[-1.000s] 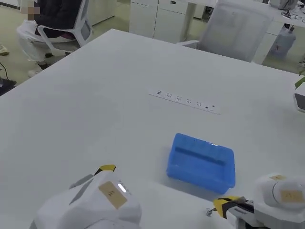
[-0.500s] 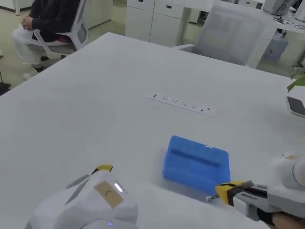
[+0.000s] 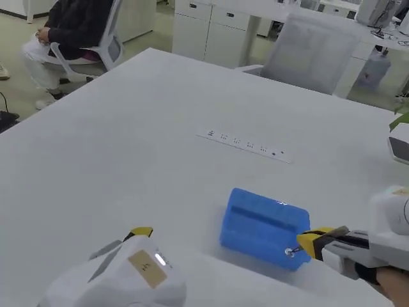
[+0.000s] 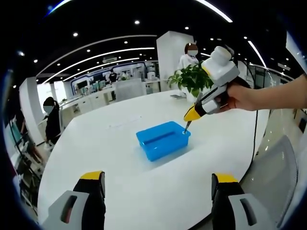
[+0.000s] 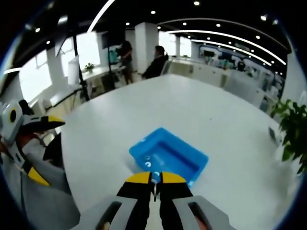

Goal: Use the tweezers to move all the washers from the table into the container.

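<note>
One small shiny washer [image 3: 291,251] above the blue plastic container [image 3: 263,217].
Right claw [image 3: 309,240] clenched on thin metal tweezers [image 4: 186,127] pinching it just over the rim, so letting go should drop it inside; left claw [image 4: 157,177] hangs released, idle, above the white surface [image 3: 160,128].

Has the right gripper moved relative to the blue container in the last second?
Yes. The right gripper, holding tweezers, went from short of the blue container to over its near rim.
</note>
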Demonstrator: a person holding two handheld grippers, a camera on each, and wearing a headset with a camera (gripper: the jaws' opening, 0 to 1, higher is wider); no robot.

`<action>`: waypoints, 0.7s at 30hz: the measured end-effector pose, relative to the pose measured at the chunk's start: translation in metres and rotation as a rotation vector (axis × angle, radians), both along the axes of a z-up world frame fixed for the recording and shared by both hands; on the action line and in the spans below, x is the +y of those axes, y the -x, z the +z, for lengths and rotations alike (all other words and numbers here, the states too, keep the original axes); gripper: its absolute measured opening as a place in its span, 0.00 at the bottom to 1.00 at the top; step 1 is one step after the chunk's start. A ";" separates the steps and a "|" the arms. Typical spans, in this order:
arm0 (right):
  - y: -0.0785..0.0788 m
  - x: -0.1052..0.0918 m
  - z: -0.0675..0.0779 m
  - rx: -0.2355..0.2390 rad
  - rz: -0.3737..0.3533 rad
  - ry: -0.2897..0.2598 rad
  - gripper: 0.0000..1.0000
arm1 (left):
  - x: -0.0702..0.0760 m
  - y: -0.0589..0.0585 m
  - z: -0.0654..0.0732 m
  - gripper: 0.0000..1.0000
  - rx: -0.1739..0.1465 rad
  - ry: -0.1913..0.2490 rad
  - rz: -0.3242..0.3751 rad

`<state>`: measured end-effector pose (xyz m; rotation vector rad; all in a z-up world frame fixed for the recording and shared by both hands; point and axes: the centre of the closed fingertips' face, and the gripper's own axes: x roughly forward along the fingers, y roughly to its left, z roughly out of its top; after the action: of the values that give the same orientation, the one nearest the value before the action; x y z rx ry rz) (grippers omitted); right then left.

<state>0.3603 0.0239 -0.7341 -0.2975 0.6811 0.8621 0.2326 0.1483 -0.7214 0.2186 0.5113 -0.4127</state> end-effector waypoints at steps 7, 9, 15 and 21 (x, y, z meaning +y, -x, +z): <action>-0.031 -0.003 -0.018 0.005 -0.034 0.004 0.02 | -0.001 -0.001 -0.003 0.94 0.010 -0.005 -0.004; -0.035 -0.003 -0.026 0.015 -0.037 0.018 0.02 | 0.000 -0.001 -0.003 0.94 0.010 -0.011 -0.004; -0.052 -0.005 -0.052 0.057 -0.045 0.046 0.02 | 0.002 0.000 -0.007 0.92 0.024 -0.019 -0.001; -0.057 -0.007 -0.072 0.094 -0.038 0.085 0.02 | 0.001 0.000 -0.011 0.92 0.037 -0.022 -0.001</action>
<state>0.4176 0.0168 -0.8058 -0.3209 0.8104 0.8157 0.2330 0.1491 -0.7326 0.2329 0.5522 -0.4132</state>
